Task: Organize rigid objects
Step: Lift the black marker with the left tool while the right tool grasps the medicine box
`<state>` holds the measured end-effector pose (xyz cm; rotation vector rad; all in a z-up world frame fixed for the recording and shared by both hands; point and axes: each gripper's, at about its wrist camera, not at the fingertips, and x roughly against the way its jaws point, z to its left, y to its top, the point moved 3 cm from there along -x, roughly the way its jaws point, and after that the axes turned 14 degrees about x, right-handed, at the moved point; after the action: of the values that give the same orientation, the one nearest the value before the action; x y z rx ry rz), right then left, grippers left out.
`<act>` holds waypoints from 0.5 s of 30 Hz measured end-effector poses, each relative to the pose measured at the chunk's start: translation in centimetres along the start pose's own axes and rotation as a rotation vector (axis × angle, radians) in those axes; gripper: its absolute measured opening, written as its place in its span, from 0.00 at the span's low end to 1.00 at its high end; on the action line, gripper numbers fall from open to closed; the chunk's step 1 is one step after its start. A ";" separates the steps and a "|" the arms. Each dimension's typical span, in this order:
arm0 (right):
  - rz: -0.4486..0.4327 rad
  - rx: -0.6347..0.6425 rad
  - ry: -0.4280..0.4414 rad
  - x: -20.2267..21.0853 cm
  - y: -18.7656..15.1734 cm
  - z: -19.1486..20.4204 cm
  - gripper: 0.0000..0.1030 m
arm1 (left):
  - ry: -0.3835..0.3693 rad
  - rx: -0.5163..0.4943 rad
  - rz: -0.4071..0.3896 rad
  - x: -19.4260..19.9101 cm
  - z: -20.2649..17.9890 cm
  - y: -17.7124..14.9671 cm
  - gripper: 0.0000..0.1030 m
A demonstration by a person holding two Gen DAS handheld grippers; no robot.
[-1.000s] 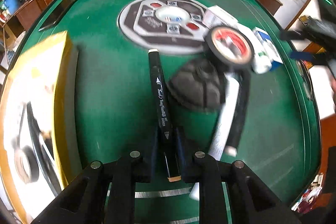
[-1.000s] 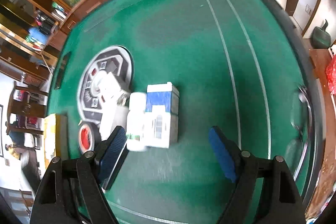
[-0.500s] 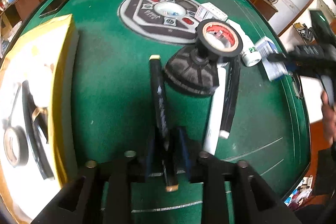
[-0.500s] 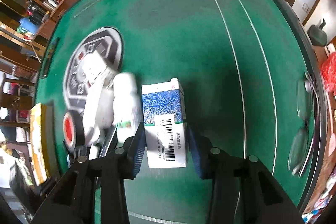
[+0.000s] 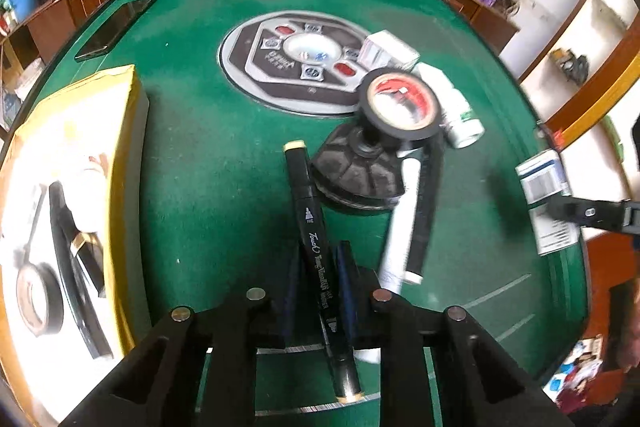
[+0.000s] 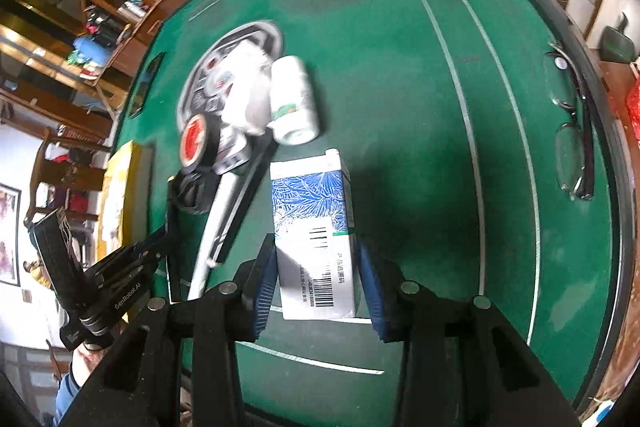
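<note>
My left gripper (image 5: 320, 279) holds a black marker (image 5: 308, 203) by its barrel. Its jaws are closing tight on it, and the marker's cream tip points toward the table centre. The right gripper (image 6: 316, 283) is shut on a blue-and-white carton (image 6: 312, 227), with its blue pads pressed on both sides. In the left wrist view that carton (image 5: 542, 183) hangs at the right, apart from the pile. The pile holds a black tape roll (image 5: 400, 107) with a red core, a black domed piece (image 5: 360, 175), a white pen (image 5: 402, 223), a black pen (image 5: 426, 211), a white bottle (image 5: 454, 107) and a small white box (image 5: 388, 51).
An open yellow box (image 5: 124, 163) stands at the left with a tape roll and dark items inside. A round emblem (image 5: 296, 63) marks the green table's centre. A phone (image 5: 116, 27) lies at the far left. Glasses (image 6: 572, 131) rest near the right edge.
The right gripper closed on the carton and carried it to the right, away from the bottle and pile. The left gripper loosened briefly, then closed again on the marker, which now sits further back.
</note>
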<state>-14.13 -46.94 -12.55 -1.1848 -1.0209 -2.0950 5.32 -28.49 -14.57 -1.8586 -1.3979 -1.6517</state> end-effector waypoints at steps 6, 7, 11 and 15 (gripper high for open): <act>-0.009 0.077 0.035 -0.1 0.8 3.6 0.37 | -0.067 0.034 -0.046 3.4 0.0 -0.7 0.14; -0.009 0.098 0.044 -0.2 1.2 4.4 0.37 | -0.076 0.043 -0.053 4.0 0.3 -0.8 0.14; -0.011 0.179 0.072 -0.8 2.2 8.0 0.37 | -0.116 0.099 -0.092 6.2 1.8 -0.8 0.14; -0.012 0.271 0.098 -1.2 2.7 11.2 0.37 | -0.135 0.148 -0.151 9.1 3.5 -1.1 0.14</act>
<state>-6.19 -39.35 -8.96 -0.9355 -1.2225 -1.9291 5.40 -21.18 -8.00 -1.8501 -1.7041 -1.4663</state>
